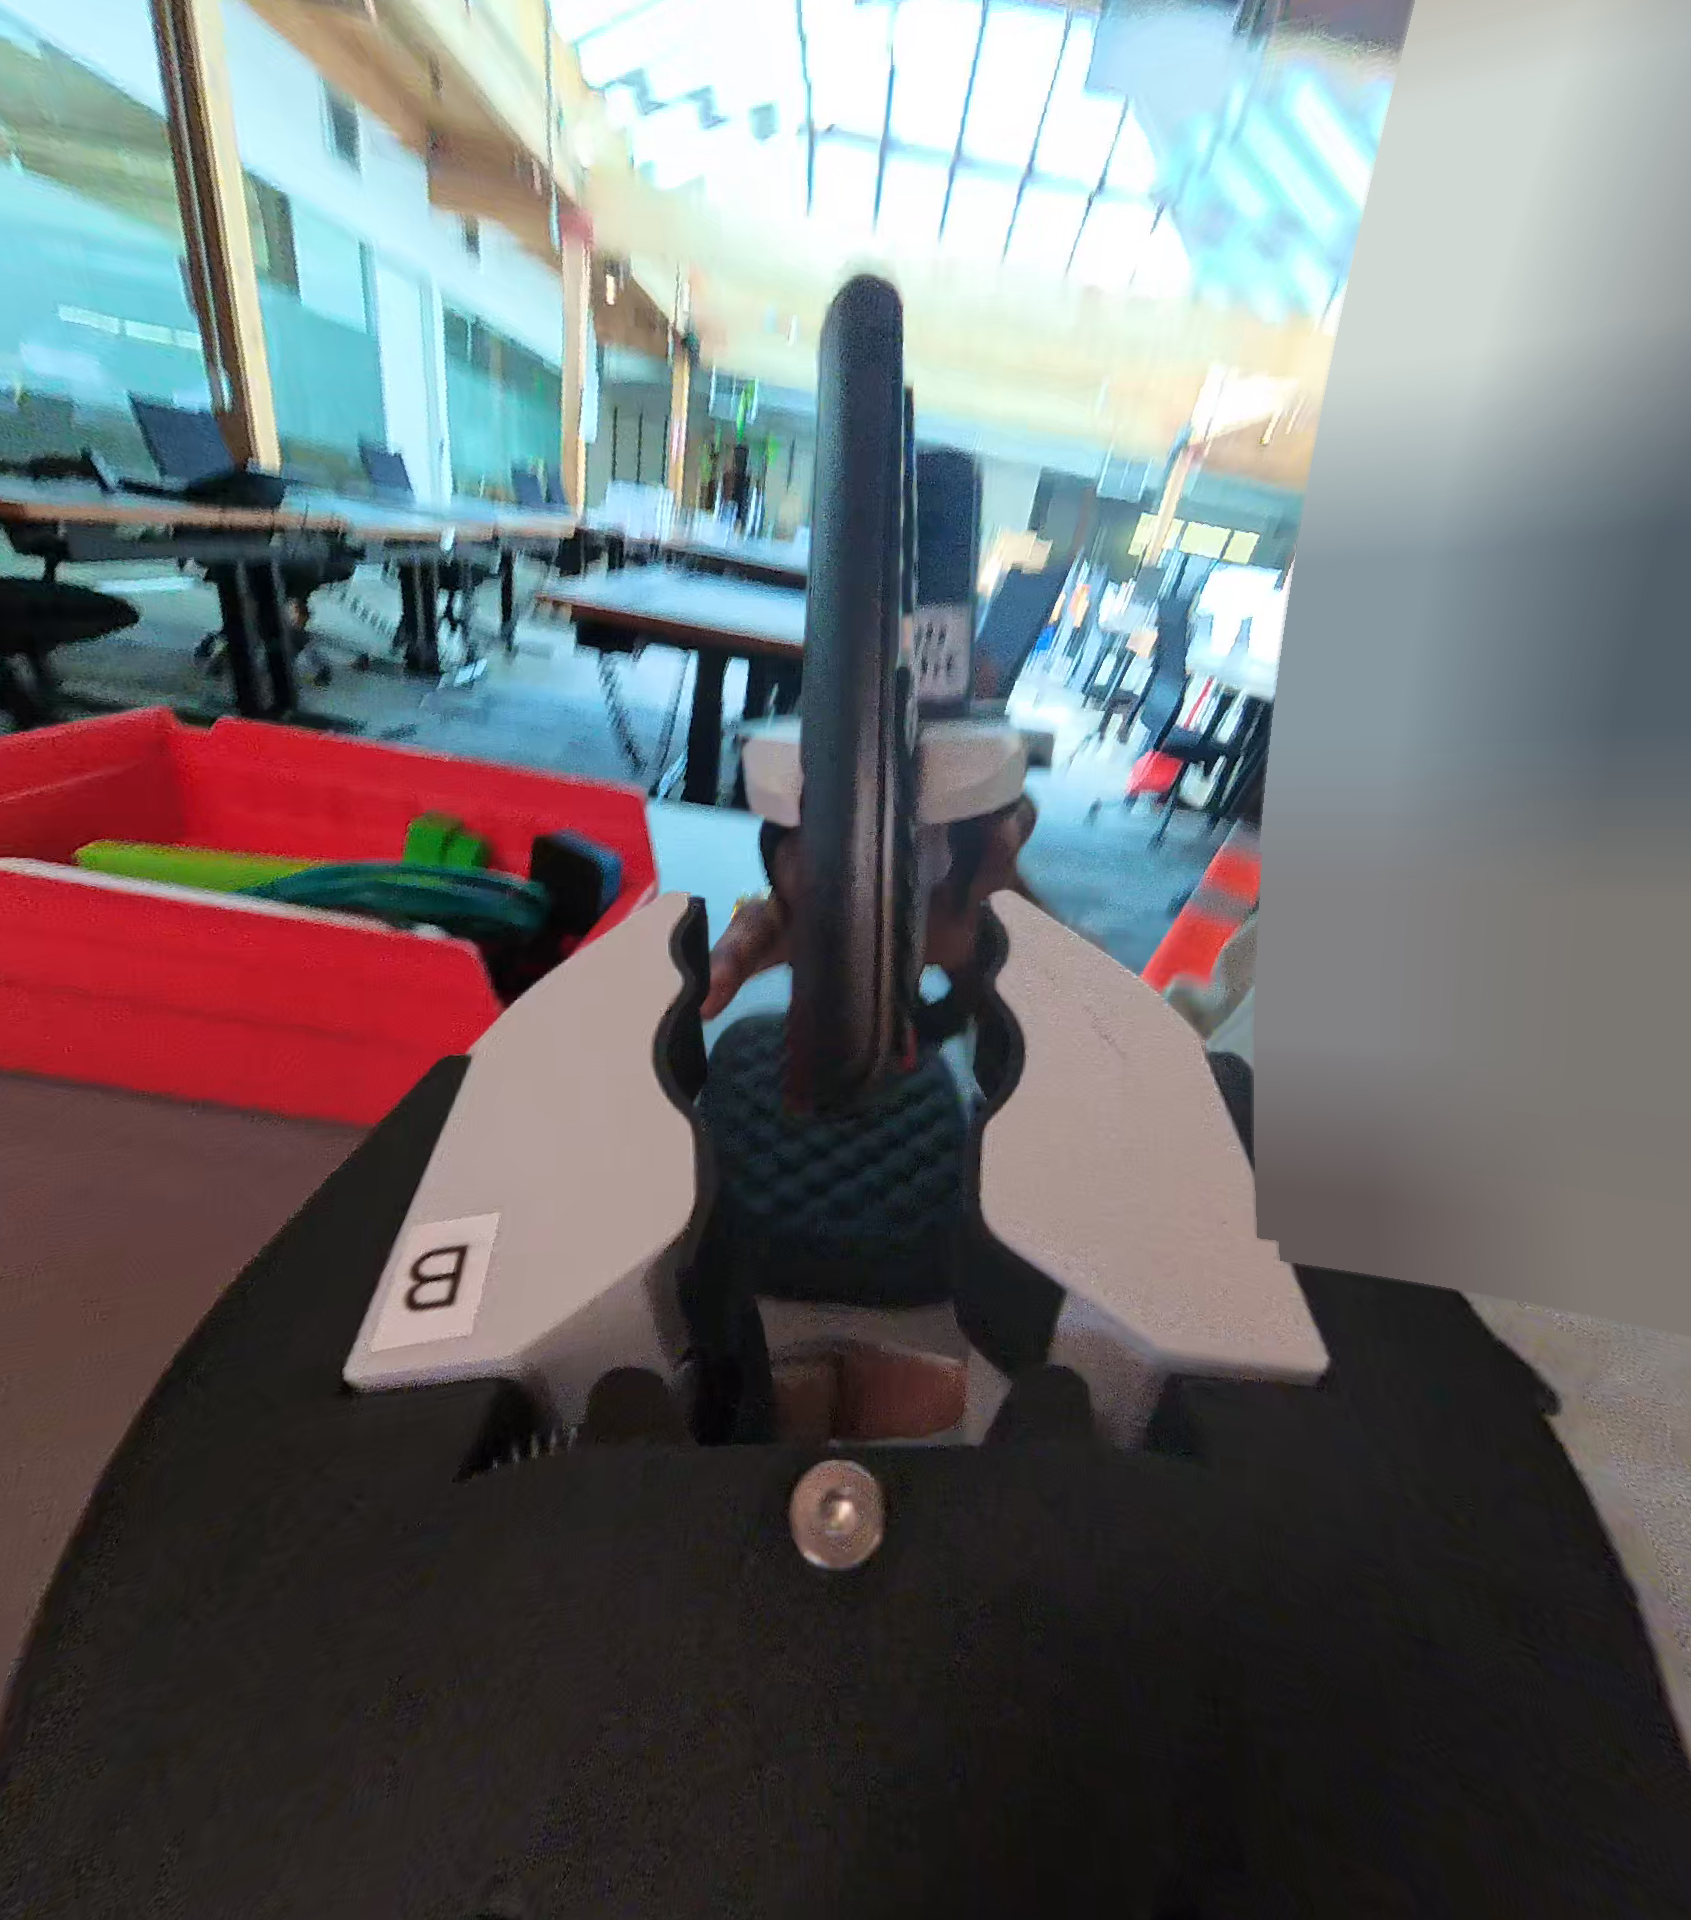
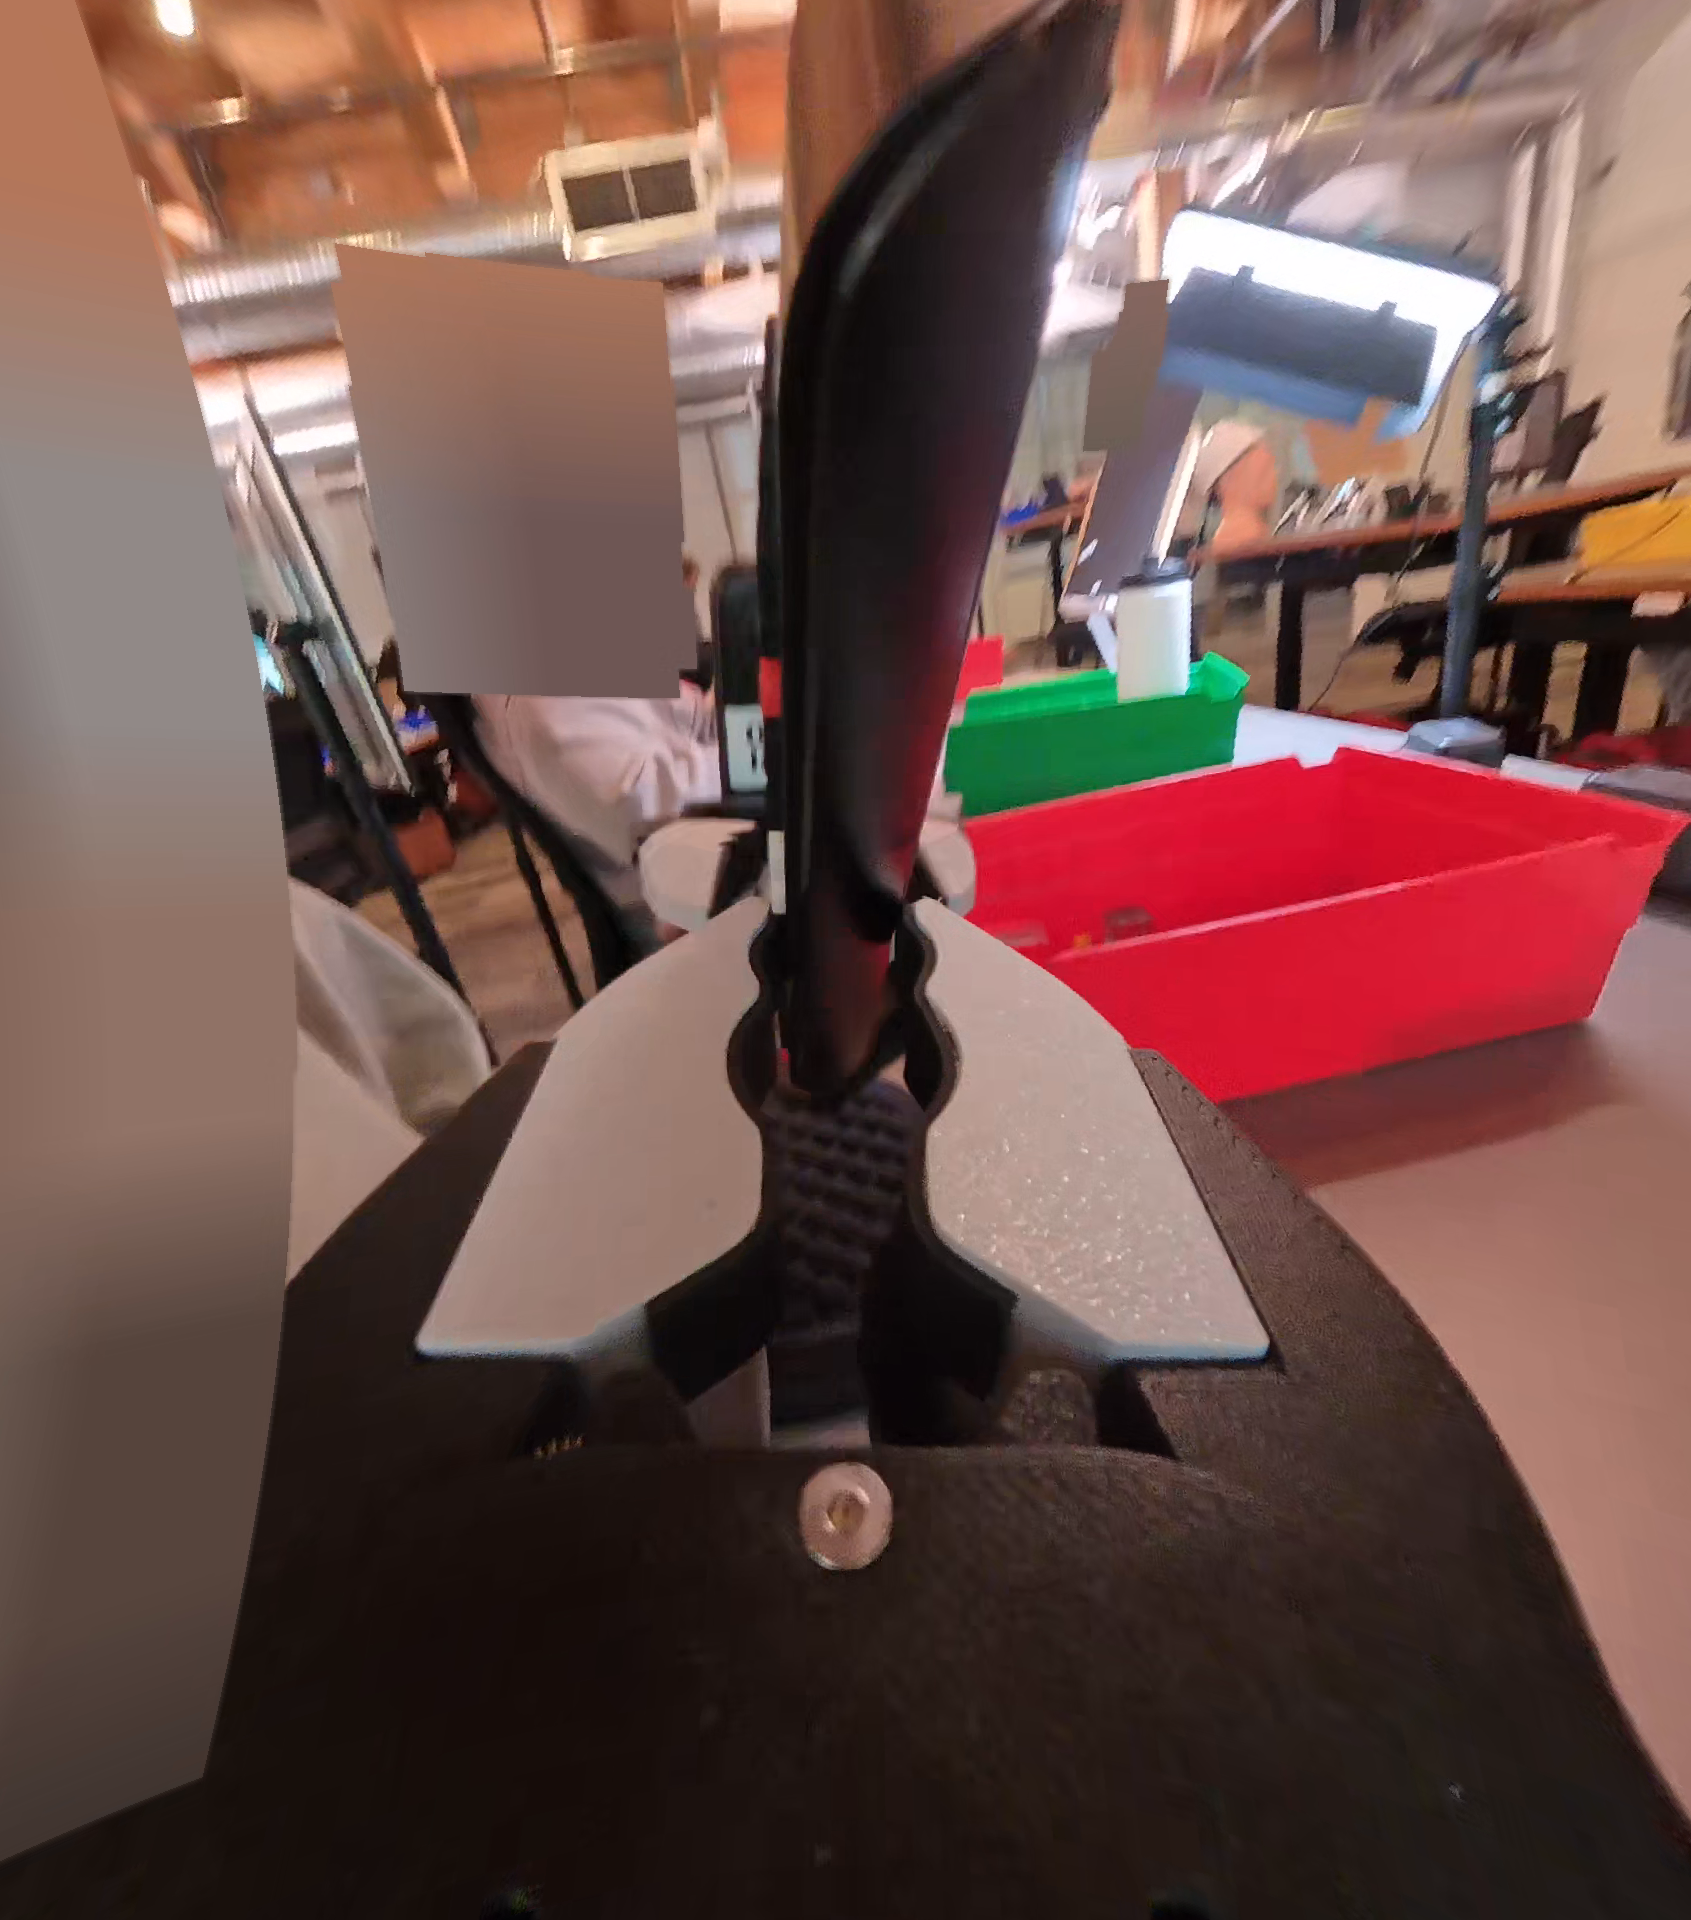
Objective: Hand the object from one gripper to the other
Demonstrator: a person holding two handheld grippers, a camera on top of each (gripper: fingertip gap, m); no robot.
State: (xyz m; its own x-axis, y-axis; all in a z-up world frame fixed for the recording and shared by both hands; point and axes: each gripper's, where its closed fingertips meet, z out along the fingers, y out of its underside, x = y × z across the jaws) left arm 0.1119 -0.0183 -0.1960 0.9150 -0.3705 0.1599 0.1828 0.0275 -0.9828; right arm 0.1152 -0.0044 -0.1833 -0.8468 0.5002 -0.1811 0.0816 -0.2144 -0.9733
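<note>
Tongs (image 2: 841, 935) on the right clamp a flat black object (image 2: 882, 582) — left tongs (image 1: 846, 925) parted.

In the left wrist view, the flat black object with a rounded top (image 1: 856, 644) stands upright between the fingers of the left gripper (image 1: 846, 935), with the other gripper just behind it. The red plastic bin (image 1: 197, 997) sits on the grey table (image 1: 72, 1247) to the left, with the green cable bundle (image 1: 405, 894) inside it. In the right wrist view, the right gripper (image 2: 841, 940) encloses the object's lower end. A second red bin (image 2: 1340, 966) lies to the right on the table, and the green plastic bin (image 2: 1080, 743) stands behind it.
</note>
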